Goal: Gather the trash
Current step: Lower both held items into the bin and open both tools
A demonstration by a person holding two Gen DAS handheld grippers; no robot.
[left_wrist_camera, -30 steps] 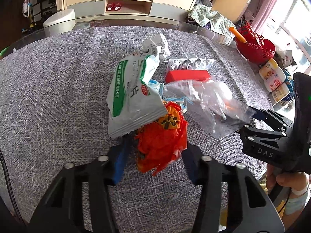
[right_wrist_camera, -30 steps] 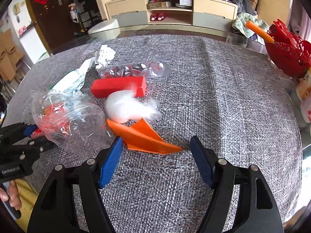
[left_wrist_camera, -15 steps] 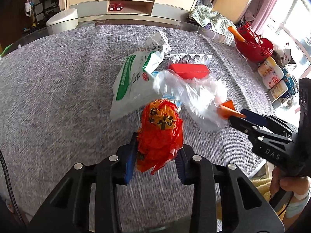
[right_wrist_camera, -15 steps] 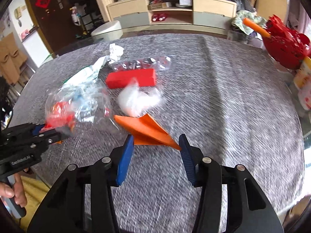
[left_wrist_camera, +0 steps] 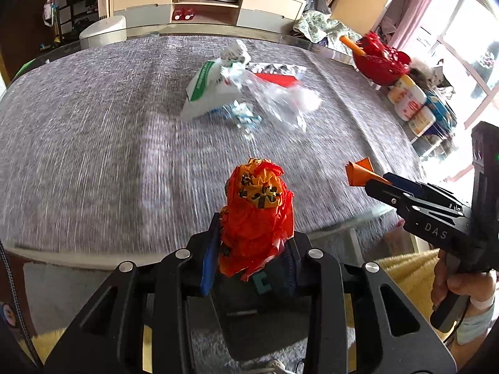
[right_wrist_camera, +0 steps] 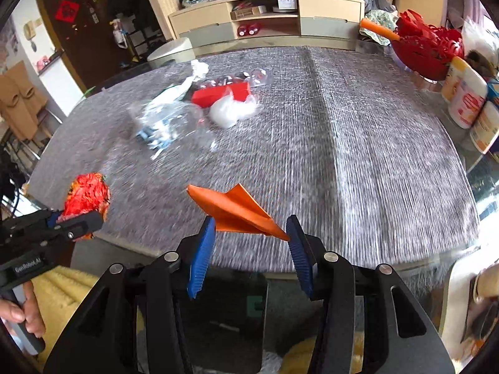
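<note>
My left gripper [left_wrist_camera: 249, 249] is shut on a crumpled red-orange wrapper [left_wrist_camera: 257, 212] and holds it above the table's near edge; it also shows in the right wrist view [right_wrist_camera: 85, 193]. My right gripper [right_wrist_camera: 251, 240] is shut on a folded orange paper [right_wrist_camera: 234, 208], lifted near the front edge; its tip shows in the left wrist view [left_wrist_camera: 358, 171]. More trash lies mid-table: a white-green bag [left_wrist_camera: 205, 90], a clear plastic bag [left_wrist_camera: 274, 103], a red box [right_wrist_camera: 221, 93], a white wad [right_wrist_camera: 230, 112] and a blister pack [right_wrist_camera: 246, 76].
The round table wears a grey cloth [left_wrist_camera: 93, 124]. A red basket [right_wrist_camera: 427, 50] and several bottles [right_wrist_camera: 467, 96] stand at its right edge. A white stool [left_wrist_camera: 103, 29] and a wooden cabinet [left_wrist_camera: 205, 3] are beyond. Yellow fabric [right_wrist_camera: 62, 293] lies below the near edge.
Both grippers have pulled back toward the table's near edge with their pieces. The clear plastic bag has stayed behind among the trash mid-table.
</note>
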